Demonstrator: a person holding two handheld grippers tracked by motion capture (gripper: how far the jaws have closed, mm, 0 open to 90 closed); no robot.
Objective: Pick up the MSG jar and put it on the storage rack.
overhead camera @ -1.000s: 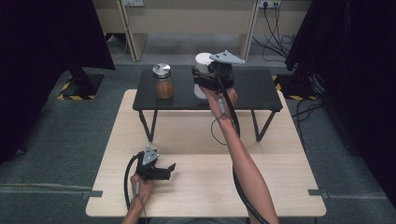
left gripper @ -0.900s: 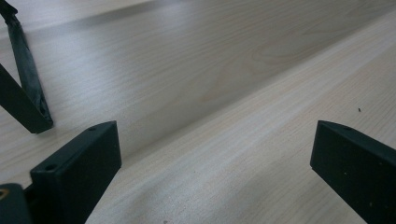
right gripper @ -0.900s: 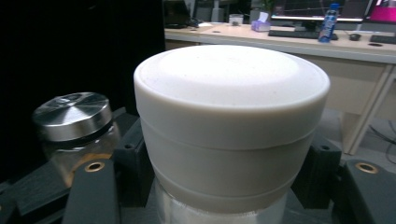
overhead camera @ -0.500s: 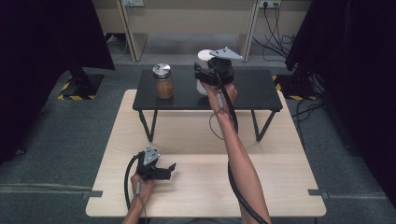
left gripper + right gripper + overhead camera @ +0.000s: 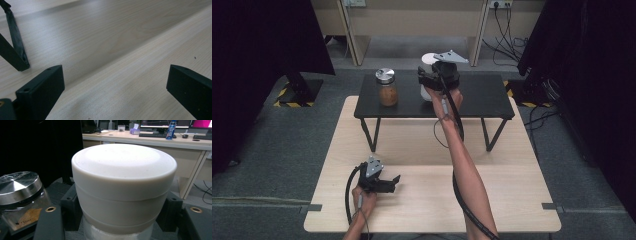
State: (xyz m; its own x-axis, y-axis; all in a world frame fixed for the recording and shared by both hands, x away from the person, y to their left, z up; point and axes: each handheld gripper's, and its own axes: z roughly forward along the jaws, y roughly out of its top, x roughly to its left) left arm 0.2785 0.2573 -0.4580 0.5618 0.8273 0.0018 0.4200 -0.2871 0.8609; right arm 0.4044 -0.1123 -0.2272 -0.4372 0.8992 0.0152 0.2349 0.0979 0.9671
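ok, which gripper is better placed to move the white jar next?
Right. The right gripper is already shut on the white jar on the black table. The left gripper rests open and empty on the wooden table, far away.

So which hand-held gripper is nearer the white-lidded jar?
The right hand-held gripper: its jaws clamp the white-lidded jar on the black side table. The left hand-held gripper rests open, far off on the wooden table.
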